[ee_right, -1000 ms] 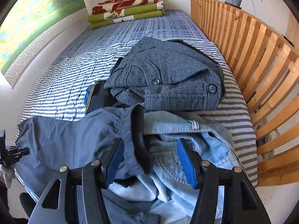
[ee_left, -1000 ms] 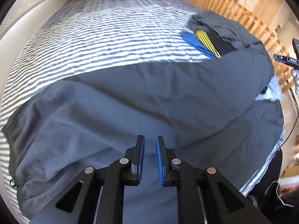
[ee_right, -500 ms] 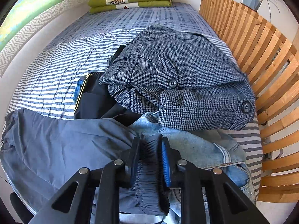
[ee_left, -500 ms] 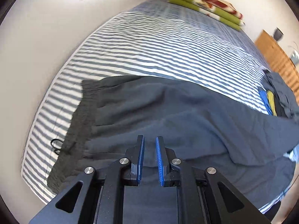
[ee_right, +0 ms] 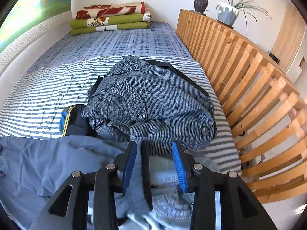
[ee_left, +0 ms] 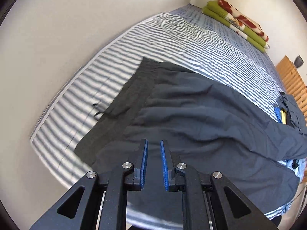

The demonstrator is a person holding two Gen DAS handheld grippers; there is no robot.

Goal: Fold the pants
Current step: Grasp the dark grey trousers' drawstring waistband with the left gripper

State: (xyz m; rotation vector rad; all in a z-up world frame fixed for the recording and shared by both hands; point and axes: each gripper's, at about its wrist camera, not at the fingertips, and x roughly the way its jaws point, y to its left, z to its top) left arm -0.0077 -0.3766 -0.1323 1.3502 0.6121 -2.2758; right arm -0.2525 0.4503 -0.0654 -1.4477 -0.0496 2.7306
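Observation:
Grey-blue pants lie spread across the striped bed, their dark elastic waistband toward the wall. My left gripper hovers over the fabric near the waistband. Only a narrow gap shows between its blue pads, and nothing is in it. In the right wrist view the pants' leg runs to a dark ribbed cuff. That cuff hangs between the fingers of my right gripper, against the left pad. The jaws are opening and the right pad stands clear of the cuff.
Light blue jeans lie under the cuff. Behind them sits a checked grey garment on a dark one with blue and yellow stripes. A wooden slatted rail lines the right side, a white wall the left. Folded blankets lie at the far end.
My left gripper swung along the pants to the waistband end by the wall. My right gripper closed on the cuff, then spread its jaws again.

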